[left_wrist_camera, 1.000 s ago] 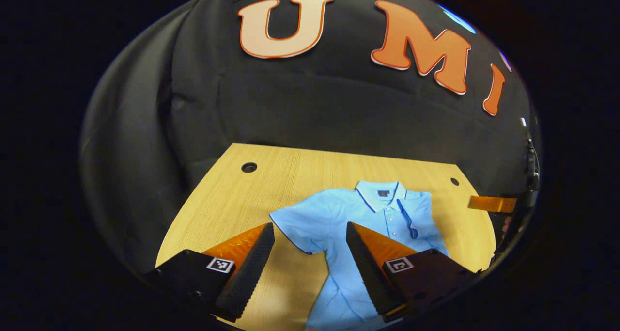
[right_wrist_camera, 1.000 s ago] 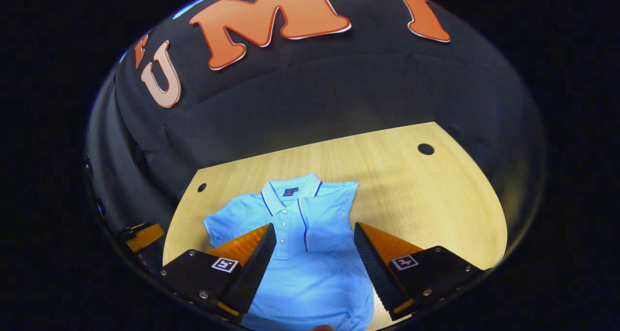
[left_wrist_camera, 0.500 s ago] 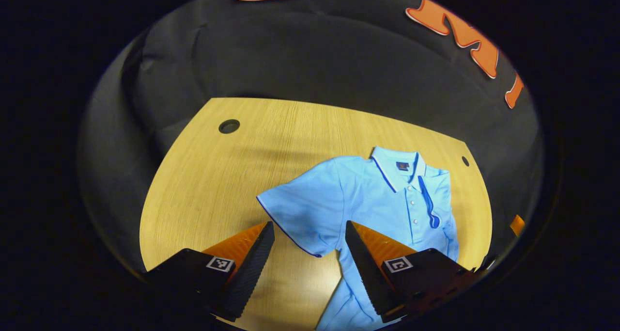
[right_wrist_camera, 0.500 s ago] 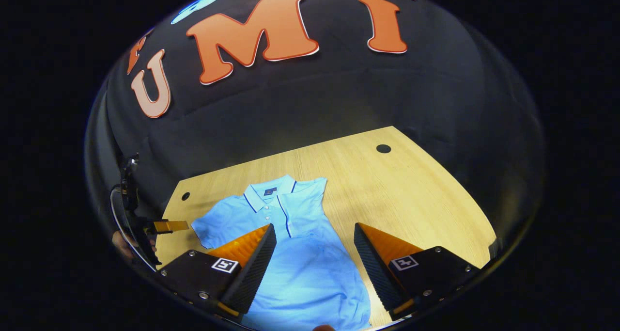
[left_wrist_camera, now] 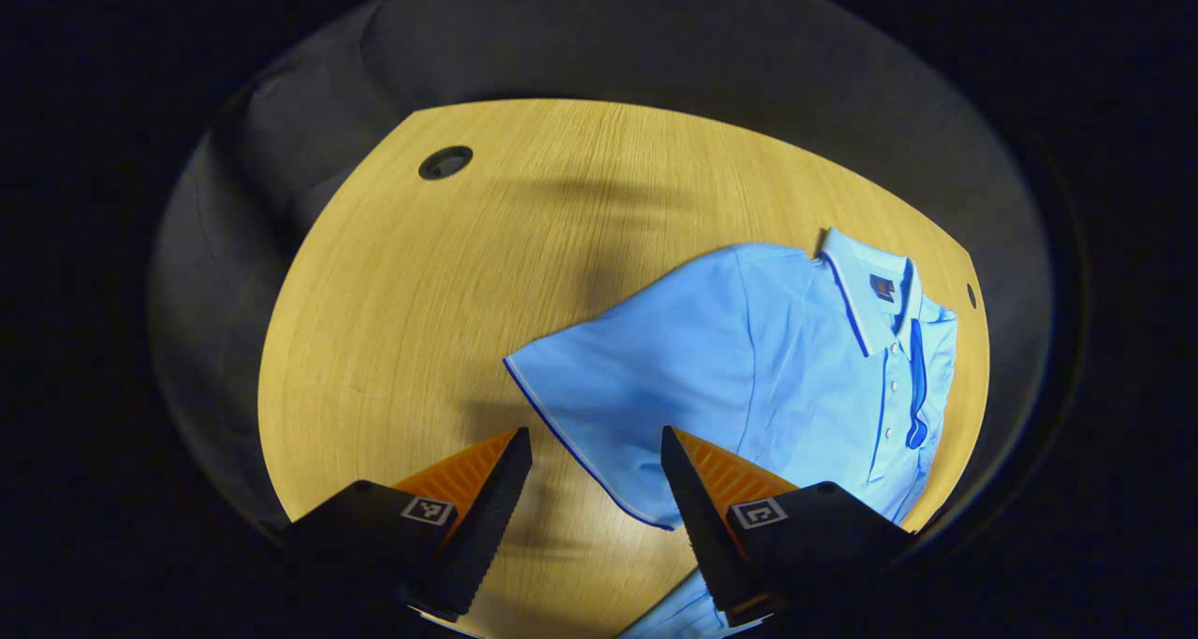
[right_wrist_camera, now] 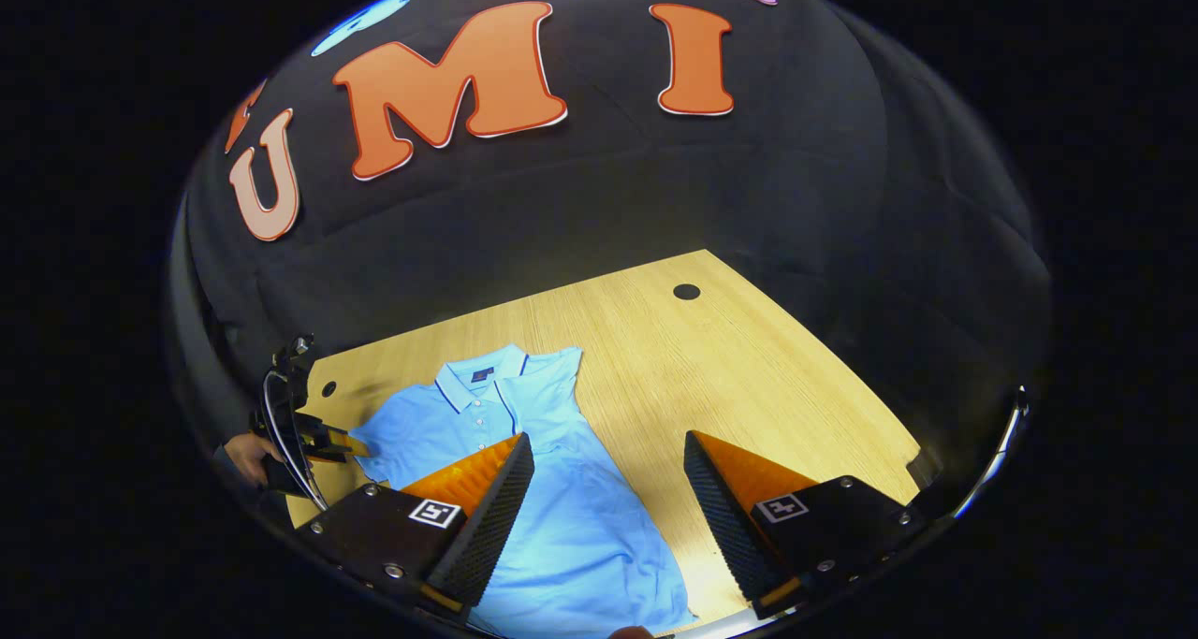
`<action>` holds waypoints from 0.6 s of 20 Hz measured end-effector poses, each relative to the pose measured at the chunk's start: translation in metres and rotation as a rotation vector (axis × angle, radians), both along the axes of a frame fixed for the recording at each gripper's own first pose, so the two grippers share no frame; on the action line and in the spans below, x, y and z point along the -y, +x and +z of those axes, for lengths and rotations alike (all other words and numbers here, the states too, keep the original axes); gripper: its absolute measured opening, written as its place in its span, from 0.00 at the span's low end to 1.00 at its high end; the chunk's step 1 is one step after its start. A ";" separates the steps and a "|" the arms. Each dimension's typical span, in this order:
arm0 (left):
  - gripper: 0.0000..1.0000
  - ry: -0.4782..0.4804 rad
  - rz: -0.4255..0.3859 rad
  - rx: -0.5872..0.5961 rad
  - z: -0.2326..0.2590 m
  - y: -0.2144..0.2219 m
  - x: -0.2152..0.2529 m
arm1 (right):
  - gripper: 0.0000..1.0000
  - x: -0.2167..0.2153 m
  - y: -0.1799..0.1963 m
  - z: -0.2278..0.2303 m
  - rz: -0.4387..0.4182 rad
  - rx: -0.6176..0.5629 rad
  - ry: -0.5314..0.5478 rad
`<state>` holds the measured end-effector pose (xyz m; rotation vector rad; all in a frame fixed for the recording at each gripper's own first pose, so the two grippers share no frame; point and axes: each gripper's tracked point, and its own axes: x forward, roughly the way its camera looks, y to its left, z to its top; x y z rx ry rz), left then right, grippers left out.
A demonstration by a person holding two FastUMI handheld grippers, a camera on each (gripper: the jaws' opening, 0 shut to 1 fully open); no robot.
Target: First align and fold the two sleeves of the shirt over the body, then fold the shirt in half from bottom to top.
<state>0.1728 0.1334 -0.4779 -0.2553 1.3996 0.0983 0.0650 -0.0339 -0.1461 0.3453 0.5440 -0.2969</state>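
Observation:
A light blue polo shirt [left_wrist_camera: 777,358] lies face up on the wooden table [left_wrist_camera: 402,302], collar at the far end. Its spread sleeve [left_wrist_camera: 608,396] points at my left gripper [left_wrist_camera: 590,508], which is open just above it; the sleeve's dark-trimmed hem runs between the two fingers. In the right gripper view the shirt [right_wrist_camera: 562,517] has its other sleeve [right_wrist_camera: 547,396] folded over the body. My right gripper [right_wrist_camera: 608,517] is open over the shirt's lower right edge and holds nothing. The left gripper [right_wrist_camera: 323,442] and the hand [right_wrist_camera: 245,454] holding it appear at the left by the spread sleeve.
The table has a large round hole [left_wrist_camera: 445,162] at its far left and a small one [left_wrist_camera: 971,295] near the collar. Another hole [right_wrist_camera: 686,291] sits at the far right. Bare wood [right_wrist_camera: 749,377] stretches right of the shirt. Black cloth surrounds the table.
My left gripper has tilted down and come closer to the spread sleeve, whose hem now lies between its fingers. My right gripper has swung right, so the shirt sits further left in its view.

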 end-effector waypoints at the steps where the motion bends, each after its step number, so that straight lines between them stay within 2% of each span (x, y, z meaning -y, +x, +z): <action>1: 0.84 -0.001 0.004 -0.017 -0.004 -0.002 0.000 | 0.98 0.001 -0.001 -0.002 -0.003 -0.004 0.000; 3: 0.93 0.033 0.002 -0.015 -0.007 0.003 -0.003 | 0.99 -0.002 0.000 -0.003 -0.004 -0.009 -0.001; 5: 0.84 0.030 -0.010 -0.013 -0.004 0.006 0.004 | 0.98 -0.004 -0.003 -0.006 0.005 -0.013 -0.002; 9: 0.15 0.018 -0.021 0.004 -0.002 0.014 0.020 | 0.99 -0.007 -0.009 -0.008 0.018 -0.018 -0.003; 12: 0.12 -0.043 -0.015 0.068 -0.001 0.024 0.030 | 0.99 -0.009 -0.023 -0.008 0.019 -0.005 0.002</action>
